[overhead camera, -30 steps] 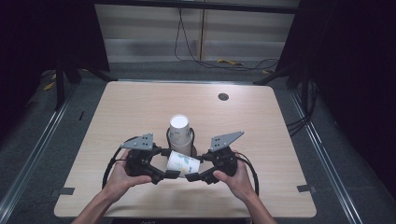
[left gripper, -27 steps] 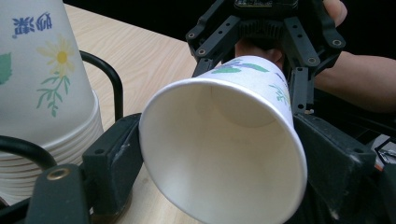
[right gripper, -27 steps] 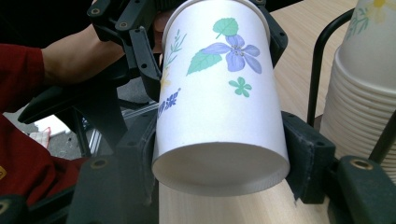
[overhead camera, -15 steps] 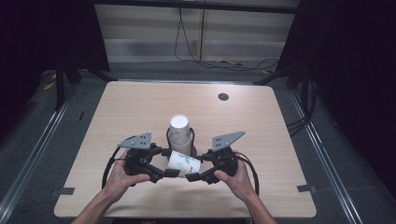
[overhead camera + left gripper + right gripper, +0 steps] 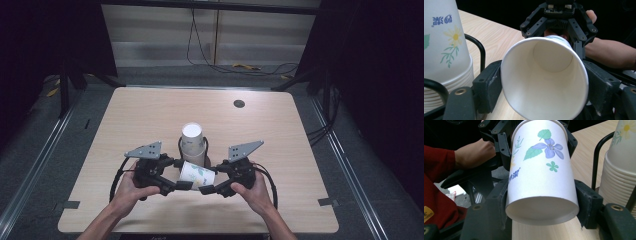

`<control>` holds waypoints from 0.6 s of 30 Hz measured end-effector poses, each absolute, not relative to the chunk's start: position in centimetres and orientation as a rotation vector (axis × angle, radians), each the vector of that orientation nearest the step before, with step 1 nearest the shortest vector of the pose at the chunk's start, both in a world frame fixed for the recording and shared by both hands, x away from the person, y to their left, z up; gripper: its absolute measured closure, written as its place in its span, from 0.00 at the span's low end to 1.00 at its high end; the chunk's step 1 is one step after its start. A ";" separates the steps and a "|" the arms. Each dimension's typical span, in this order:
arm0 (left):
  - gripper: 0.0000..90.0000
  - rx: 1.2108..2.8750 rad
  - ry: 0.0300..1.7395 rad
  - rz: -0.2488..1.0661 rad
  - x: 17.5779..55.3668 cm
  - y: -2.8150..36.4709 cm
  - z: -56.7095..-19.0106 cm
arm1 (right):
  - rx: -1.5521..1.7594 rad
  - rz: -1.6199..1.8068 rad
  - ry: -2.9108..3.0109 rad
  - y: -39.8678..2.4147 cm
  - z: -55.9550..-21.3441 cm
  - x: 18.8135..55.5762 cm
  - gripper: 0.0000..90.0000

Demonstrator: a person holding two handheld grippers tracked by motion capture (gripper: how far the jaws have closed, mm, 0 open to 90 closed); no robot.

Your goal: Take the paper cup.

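Observation:
A flower-printed white paper cup (image 5: 197,174) lies on its side just above the table, held between both grippers. My left gripper (image 5: 181,175) is shut on its open rim end, and in the left gripper view I look into the cup's mouth (image 5: 544,82) with a pad pressing each side. My right gripper (image 5: 212,179) is shut on the base end, with the cup's bottom (image 5: 541,212) close to the camera between its pads. Right behind stands a stack of upside-down cups (image 5: 193,142) in a black wire holder (image 5: 477,47).
The wooden table (image 5: 150,115) has a round dark grommet (image 5: 239,104) at the back right. Cables (image 5: 260,67) lie on the floor beyond the far edge. The person's hands hold the grippers near the front edge.

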State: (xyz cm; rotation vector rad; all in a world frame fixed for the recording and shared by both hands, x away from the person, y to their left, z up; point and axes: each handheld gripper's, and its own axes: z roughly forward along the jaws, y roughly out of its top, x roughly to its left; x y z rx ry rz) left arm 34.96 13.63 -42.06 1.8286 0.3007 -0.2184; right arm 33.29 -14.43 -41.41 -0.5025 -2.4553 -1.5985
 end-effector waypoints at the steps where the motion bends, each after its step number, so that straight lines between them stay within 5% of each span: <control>1: 0.27 1.832 0.298 -0.218 35.0 13.7 -42.1 | -0.506 -1.594 -2.460 -14.4 -41.4 33.3 0.40; 18: 0.30 1.832 0.316 -0.168 34.7 14.4 -41.4 | -0.606 -1.612 -2.559 -14.2 -41.4 32.8 0.18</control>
